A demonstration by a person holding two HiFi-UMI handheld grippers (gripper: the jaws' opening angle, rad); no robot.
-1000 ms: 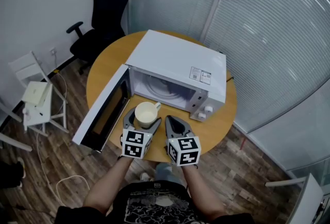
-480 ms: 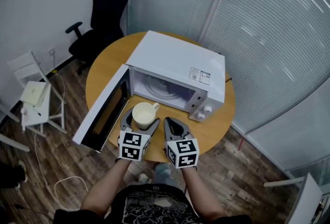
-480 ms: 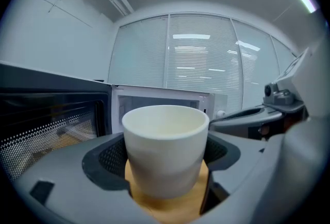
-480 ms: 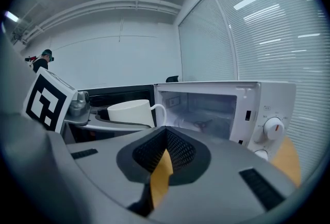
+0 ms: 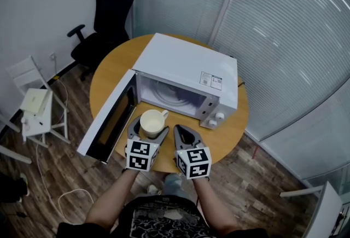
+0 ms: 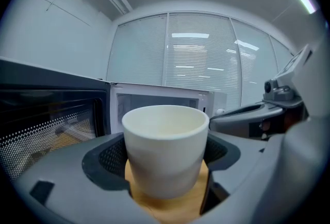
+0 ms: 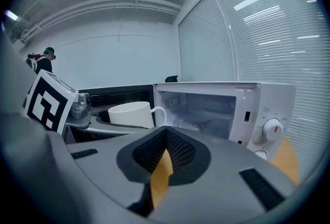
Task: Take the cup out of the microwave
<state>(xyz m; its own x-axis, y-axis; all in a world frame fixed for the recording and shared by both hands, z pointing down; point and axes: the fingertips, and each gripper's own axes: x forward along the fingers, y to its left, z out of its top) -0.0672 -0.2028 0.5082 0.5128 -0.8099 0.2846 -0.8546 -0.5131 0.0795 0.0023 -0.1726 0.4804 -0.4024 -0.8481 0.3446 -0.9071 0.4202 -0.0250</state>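
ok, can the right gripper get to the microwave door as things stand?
Probably not directly: the left gripper, shut on the cup, sits between the right gripper and the open door.

Microwave point(image 5: 186, 67) on round wooden table point(image 5: 111, 74)

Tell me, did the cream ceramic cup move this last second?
Yes, slightly: the cream ceramic cup in the left gripper drew back from the white microwave, toward the person.

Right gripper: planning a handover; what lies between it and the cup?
Head view: only the grey left gripper's inner jaw, pressed against the cream ceramic cup.
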